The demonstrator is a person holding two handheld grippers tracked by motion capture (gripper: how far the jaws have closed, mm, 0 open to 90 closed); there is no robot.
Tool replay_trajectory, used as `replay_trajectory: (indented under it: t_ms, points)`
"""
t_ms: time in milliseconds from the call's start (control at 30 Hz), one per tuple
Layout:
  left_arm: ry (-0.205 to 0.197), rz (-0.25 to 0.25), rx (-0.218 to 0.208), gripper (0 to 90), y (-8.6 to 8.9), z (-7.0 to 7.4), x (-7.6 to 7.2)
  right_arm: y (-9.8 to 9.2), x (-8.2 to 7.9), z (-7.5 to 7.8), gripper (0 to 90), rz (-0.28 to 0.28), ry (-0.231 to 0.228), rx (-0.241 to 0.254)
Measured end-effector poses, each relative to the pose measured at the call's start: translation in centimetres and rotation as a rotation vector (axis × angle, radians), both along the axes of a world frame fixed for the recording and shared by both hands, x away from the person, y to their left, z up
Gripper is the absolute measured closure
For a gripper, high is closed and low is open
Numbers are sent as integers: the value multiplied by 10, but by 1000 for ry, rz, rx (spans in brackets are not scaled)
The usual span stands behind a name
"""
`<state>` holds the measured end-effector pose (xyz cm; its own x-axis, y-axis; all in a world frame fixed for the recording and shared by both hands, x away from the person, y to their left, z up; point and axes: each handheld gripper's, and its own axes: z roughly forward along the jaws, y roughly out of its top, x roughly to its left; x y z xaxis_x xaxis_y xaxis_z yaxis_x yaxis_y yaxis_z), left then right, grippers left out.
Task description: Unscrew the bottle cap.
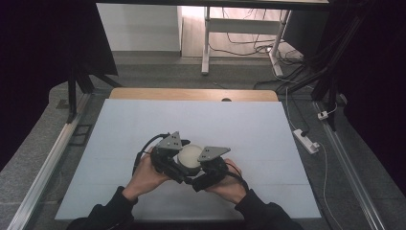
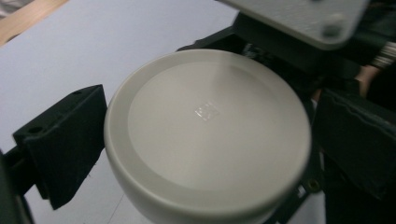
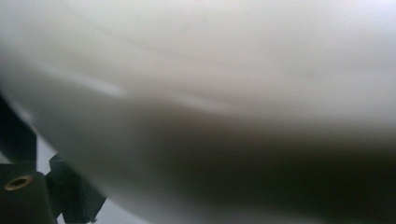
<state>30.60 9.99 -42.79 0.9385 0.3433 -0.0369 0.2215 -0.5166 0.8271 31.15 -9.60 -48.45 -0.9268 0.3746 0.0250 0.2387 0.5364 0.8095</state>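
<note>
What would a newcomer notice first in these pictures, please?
A round, off-white, smooth-topped object near the front middle of the pale grey table, hemmed in by both grippers. The left gripper has a black jaw on either side of it; the right gripper presses in close, its view blurred.

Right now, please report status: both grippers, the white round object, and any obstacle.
Left gripper and right gripper flank the white round object between them, jaws at its sides; grip not confirmed. White table mat around them bare.

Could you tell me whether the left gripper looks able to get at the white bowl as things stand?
Probably yes: the bowl already sits between the left gripper jaws, with nothing between them.
</note>
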Motion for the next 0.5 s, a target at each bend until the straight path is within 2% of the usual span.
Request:
replay_trajectory:
  t_ms: [33,67,167,200,233,267,300,333,433,500]
  points:
    - [0,0,0,0,0,0,0,0,0,0,70,9,0,1]
    - [2,-57,16,0,4,2,1,0,-1,0,70,20,-2,2]
    - [-15,-85,42,0,7,3,1,1,-2,1,70,53,0,7]
    - [-9,-115,42,0,9,3,3,1,-3,1,70,66,-1,6]
    - [-9,-115,42,0,9,3,3,2,-3,1,70,78,-1,6]
    - [6,-141,30,0,11,2,5,2,-4,1,70,86,1,7]
    - [6,-141,30,4,11,2,5,3,-5,1,70,96,0,7]
    - [13,-165,23,12,12,1,5,3,-6,1,70,104,2,7]
    - [7,-197,12,55,13,-1,5,4,-7,1,70,125,-2,4]
    - [-2,-201,11,74,14,-2,5,5,-8,1,70,128,-2,3]
